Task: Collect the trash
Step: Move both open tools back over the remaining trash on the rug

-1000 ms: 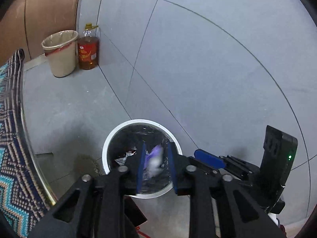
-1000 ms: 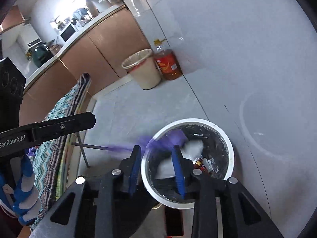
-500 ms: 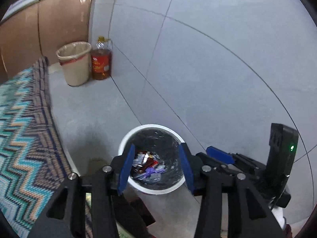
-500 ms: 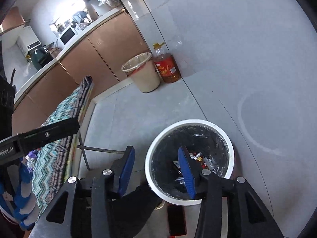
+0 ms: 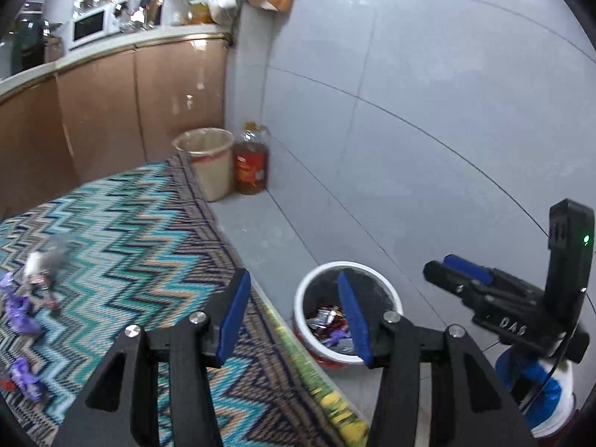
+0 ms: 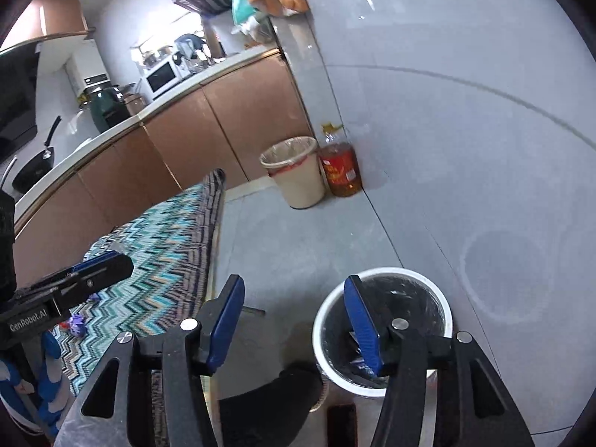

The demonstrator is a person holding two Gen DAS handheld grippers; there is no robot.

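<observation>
In the left wrist view my left gripper (image 5: 292,279) hangs above the table edge. Its jaws are opening, with nothing between them. The white bin (image 5: 389,292) stands on the floor below and holds several wrappers (image 5: 327,320). On the zigzag tablecloth (image 5: 130,231) at the left lie purple wrappers (image 5: 20,313) and a crumpled pale one (image 5: 39,266). My right gripper (image 6: 294,283) is over the floor beside the white bin (image 6: 441,300). It also holds nothing, and its jaws are opening. It shows from the side as the right gripper (image 5: 447,272). The left gripper (image 6: 111,264) juts in over the cloth.
A beige lined bin (image 6: 294,175) and an amber oil bottle (image 6: 341,171) stand at the wall corner. Brown cabinets (image 5: 111,111) carry a counter with a microwave (image 5: 89,24). A dark shoe (image 6: 275,391) is near the white bin. Grey floor tiles (image 6: 503,279) spread to the right.
Purple wrappers left both grippers and dropped into the white bin. Both jaws spread wider. Both grippers rose and tilted up, and the left swung towards the table.
</observation>
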